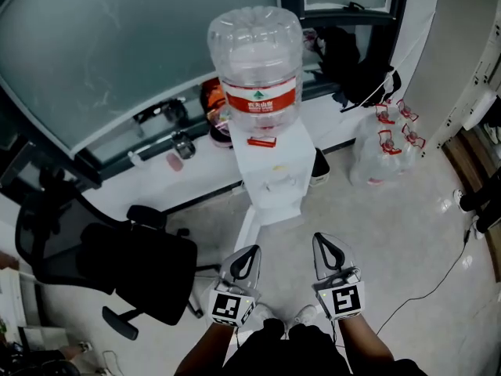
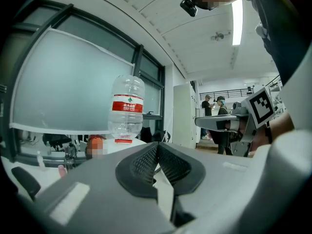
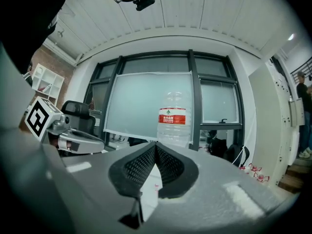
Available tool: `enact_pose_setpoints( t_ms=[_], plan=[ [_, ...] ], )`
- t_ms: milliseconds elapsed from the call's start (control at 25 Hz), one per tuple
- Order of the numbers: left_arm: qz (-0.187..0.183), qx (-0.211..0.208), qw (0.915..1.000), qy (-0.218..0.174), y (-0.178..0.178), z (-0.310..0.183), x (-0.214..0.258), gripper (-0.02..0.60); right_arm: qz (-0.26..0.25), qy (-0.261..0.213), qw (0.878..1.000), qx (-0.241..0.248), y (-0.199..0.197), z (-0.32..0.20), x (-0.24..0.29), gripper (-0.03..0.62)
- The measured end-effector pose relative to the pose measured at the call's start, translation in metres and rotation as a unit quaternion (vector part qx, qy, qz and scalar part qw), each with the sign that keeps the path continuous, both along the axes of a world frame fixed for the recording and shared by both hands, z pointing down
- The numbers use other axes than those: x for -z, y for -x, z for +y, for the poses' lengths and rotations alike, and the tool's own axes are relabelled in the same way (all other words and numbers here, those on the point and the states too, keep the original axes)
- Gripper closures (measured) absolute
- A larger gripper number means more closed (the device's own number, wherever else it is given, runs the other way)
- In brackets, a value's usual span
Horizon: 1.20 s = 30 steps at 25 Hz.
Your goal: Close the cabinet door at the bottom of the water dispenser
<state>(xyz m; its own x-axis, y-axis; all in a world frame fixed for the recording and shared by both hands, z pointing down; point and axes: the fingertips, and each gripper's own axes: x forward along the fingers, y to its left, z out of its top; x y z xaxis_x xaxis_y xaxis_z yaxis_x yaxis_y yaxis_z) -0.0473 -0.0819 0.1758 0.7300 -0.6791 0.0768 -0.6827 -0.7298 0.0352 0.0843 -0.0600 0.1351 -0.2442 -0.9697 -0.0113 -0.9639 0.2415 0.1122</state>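
The white water dispenser [image 1: 272,180] stands by the window with a large clear bottle [image 1: 256,61] with a red label on top. At its lower left a white door panel [image 1: 248,232] angles out toward me. My left gripper [image 1: 250,252] hangs just in front of that panel, jaws pressed together with nothing between them. The right gripper [image 1: 321,241] is level with it, in front of the dispenser's base, also shut and empty. The bottle [image 2: 126,106] rises behind the closed tips [image 2: 157,146] in the left gripper view. In the right gripper view the bottle [image 3: 172,123] likewise stands above the closed tips [image 3: 156,144].
A black office chair [image 1: 117,265] stands at the left. Several clear water bottles [image 1: 383,151] sit on the floor at the right, near a black cable [image 1: 438,280]. A dark bag [image 1: 352,61] lies on the window sill. People [image 2: 214,106] stand far off in the left gripper view.
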Motion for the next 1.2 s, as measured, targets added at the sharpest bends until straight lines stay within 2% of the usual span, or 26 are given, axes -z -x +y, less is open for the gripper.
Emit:
enact_pose_setpoints(
  t_ms=[200,480,640,840,1200],
  plan=[
    [0.01,-0.001,0.9999,-0.006,0.008,-0.013,-0.016,0.563,0.024,0.013,1.0,0.008,0.009,-0.013,-0.021,0.591],
    [0.01,0.026,0.9996,-0.009,0.005,-0.033,-0.049,0.563,-0.004,0.006,0.999,0.04,0.015,-0.039,-0.054,0.591],
    [0.033,0.032,0.9987,-0.023,-0.004,-0.042,-0.074,0.563,-0.015,0.002,0.999,0.046,0.011,-0.055,-0.097,0.591],
    [0.039,0.057,0.9976,-0.009,-0.007,-0.057,-0.158,0.563,-0.047,0.009,0.998,0.047,0.005,-0.07,-0.167,0.591],
    [0.039,0.063,0.9969,-0.026,-0.011,-0.077,-0.329,0.563,-0.035,0.005,0.999,0.037,-0.008,-0.084,-0.344,0.591]
  ],
)
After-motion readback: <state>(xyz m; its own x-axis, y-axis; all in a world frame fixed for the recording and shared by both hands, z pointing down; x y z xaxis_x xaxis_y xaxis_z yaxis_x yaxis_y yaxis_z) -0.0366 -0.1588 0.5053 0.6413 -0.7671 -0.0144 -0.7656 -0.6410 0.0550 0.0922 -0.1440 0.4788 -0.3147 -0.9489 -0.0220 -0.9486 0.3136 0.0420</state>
